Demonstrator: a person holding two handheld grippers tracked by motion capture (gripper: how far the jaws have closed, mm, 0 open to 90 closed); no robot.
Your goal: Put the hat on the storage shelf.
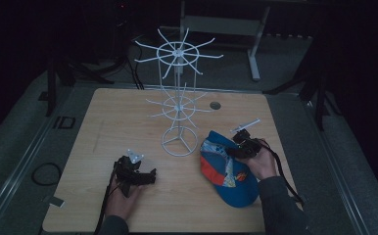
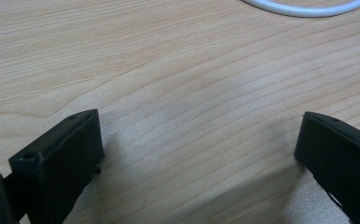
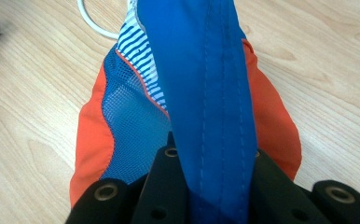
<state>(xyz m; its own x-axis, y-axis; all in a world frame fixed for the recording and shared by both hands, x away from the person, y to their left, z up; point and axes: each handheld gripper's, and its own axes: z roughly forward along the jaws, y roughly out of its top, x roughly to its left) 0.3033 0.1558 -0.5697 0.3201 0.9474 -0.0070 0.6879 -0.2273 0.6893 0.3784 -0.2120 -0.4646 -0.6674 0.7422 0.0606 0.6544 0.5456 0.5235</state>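
Your right gripper (image 1: pixel 241 142) is clamped on the cap (image 1: pixel 228 169), which lies on the table's (image 1: pixel 104 127) right near side, just right of the rack's (image 1: pixel 179 142) base. Your left gripper (image 1: pixel 145 176) rests near left, jaws wide apart, grasping nothing.

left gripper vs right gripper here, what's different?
The left gripper has its jaws wide apart with bare table between them; the right gripper is shut on the blue cap. In the high view the left gripper sits low by the table's near left part, while the right gripper is at the cap's far edge, right of the white rack. Both are black and hand-held.
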